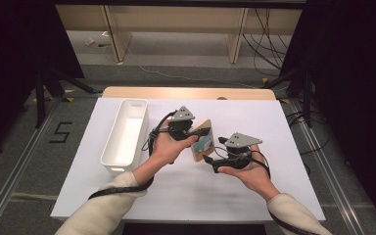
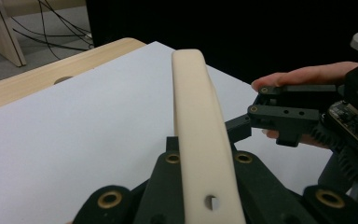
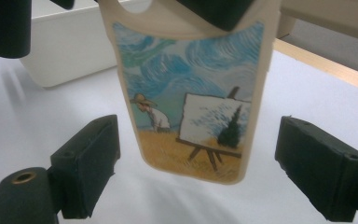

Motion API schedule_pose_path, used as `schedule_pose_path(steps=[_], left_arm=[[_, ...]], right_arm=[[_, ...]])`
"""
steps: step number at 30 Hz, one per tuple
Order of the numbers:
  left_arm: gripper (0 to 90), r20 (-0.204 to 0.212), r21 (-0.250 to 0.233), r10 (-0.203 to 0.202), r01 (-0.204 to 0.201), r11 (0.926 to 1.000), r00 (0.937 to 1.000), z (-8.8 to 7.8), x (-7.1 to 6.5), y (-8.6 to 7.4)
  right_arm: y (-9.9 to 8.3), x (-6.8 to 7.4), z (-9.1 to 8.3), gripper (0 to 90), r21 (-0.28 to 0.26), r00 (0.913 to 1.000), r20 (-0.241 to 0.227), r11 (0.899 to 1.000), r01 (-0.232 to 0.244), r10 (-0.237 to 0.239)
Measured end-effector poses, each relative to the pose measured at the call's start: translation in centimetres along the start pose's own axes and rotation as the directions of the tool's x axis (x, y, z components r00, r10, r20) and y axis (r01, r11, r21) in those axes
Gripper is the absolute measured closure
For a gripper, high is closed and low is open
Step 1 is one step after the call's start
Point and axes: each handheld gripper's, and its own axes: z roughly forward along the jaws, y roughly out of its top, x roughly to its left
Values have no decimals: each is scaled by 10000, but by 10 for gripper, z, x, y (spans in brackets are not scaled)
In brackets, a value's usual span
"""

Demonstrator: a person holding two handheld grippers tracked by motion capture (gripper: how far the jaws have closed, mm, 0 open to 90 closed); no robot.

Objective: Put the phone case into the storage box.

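A cream phone case (image 1: 203, 139) with a painted picture of a painter at an easel hangs above the middle of the white table (image 1: 274, 127). My left gripper (image 1: 196, 131) is shut on its upper end; in the left gripper view the case's narrow edge (image 2: 196, 116) runs up between the jaws. My right gripper (image 1: 210, 159) is open just right of and below the case. In the right gripper view the picture side (image 3: 191, 93) faces the camera, and the two pads (image 3: 93, 158) stand apart on either side of its lower end without touching it. That right gripper (image 2: 256, 100) also appears in the left gripper view.
A long white bin (image 1: 126, 132) stands on the left part of the table, and its wall (image 3: 65, 46) lies behind the case in the right gripper view. A wooden strip (image 1: 186, 93) borders the table's far edge. Dark stands and cables sit on the floor beyond.
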Motion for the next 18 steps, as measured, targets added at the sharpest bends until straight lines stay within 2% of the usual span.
schedule_pose_path(steps=[12, 18], left_arm=[[886, 540, 115, 344, -351, 9993, 9979, -9, 4, -2], [886, 812, 137, 487, -499, 9987, 9955, -11, 2, -2]], right_arm=[[-4, -5, -2, 152, 74, 9998, -219, 10000, -44, 46], [-6, -5, 0, 155, 202, 9994, -352, 9998, 12, -5]])
